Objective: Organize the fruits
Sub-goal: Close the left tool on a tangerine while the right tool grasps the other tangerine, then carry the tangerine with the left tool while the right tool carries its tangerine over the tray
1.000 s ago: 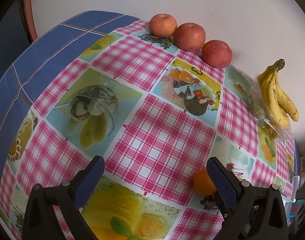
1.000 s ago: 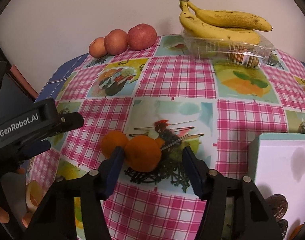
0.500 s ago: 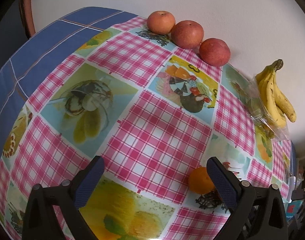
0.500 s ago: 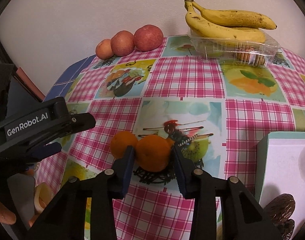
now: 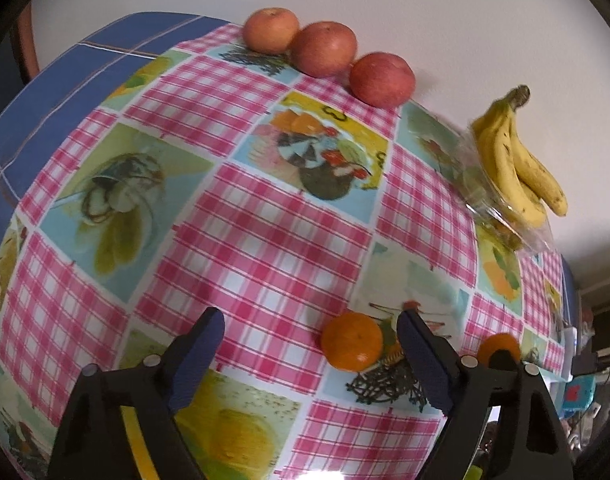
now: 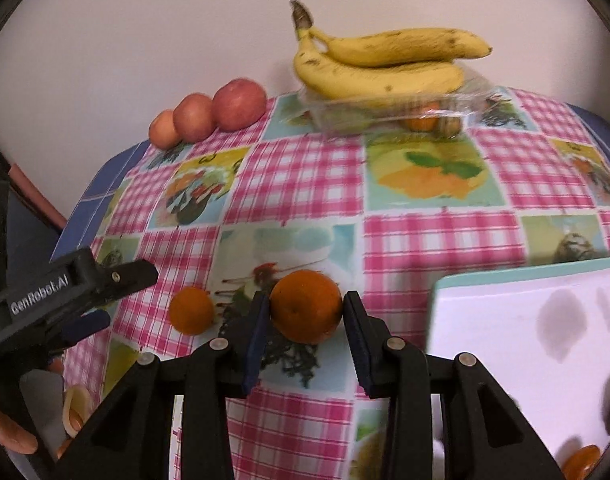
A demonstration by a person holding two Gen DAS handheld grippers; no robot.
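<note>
Partly hidden orange, right tool clamped.

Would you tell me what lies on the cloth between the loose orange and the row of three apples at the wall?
Nothing: in the left wrist view, only bare patterned tablecloth stretches from the loose orange to the apples.

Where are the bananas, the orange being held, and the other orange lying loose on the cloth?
bananas (image 6: 385, 64), right wrist view, on the yellow peel where the two meet.
held orange (image 6: 306, 306), right wrist view, middle of its front, between the right gripper's fingers.
loose orange (image 5: 352, 341), left wrist view, middle of its skin.
</note>
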